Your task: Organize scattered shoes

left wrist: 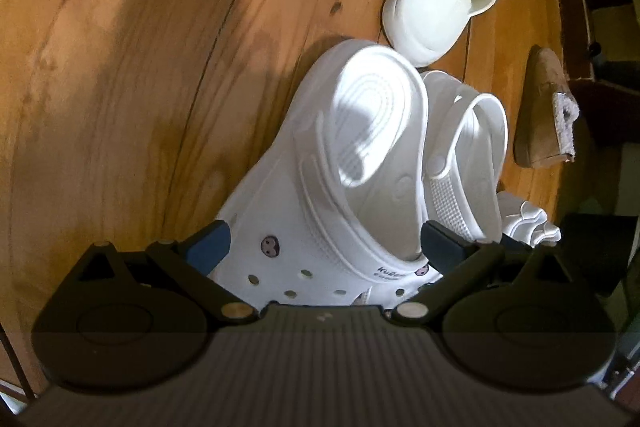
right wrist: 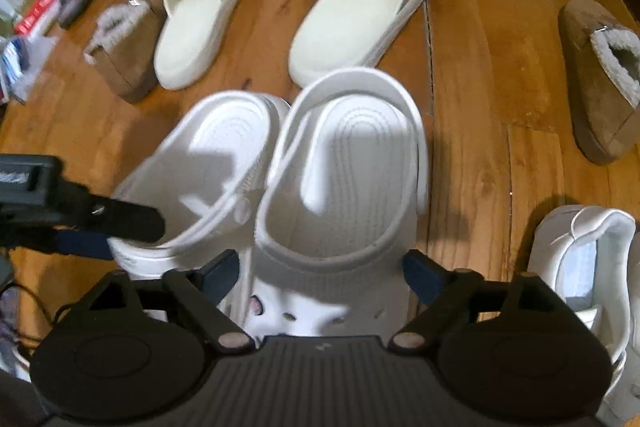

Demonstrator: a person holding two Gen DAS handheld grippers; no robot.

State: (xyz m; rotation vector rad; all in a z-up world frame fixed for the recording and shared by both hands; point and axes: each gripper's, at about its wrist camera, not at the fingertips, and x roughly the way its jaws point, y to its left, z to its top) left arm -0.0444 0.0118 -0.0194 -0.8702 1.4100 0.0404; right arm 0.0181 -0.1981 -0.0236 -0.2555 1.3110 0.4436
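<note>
Two white clogs stand side by side, touching, on the wooden floor (right wrist: 480, 75). The left clog (left wrist: 320, 195) is straddled by the left gripper (left wrist: 324, 247); pads sit at its sides, but contact cannot be told. The right clog (right wrist: 344, 187) lies between the wide-spread jaws of the right gripper (right wrist: 320, 273), pads apart from it. Beyond, two cream slides (right wrist: 360, 7) are seen; a brown fleece slipper (right wrist: 600, 83) lies to the right, a white sneaker (right wrist: 580, 267) nearby.
</note>
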